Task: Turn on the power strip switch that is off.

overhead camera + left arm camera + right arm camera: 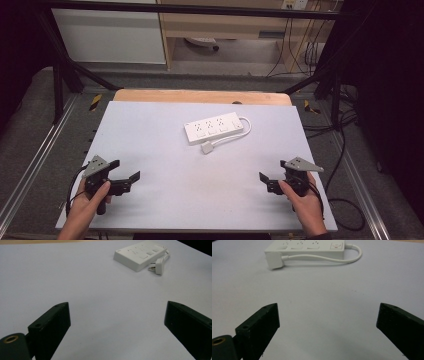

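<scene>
**Both grippers wait wide open, short of the power strip**

The left gripper sits in the lower left of the high view and the right gripper in the lower right, each with jaws spread wide and holding nothing. The white power strip lies just above the frame's centre on the white table, well apart from both. Its cord loops back so the plug rests just beside its near edge, likely within reach for plugging in, with the grippers flanking it for a two-handed approach
</scene>
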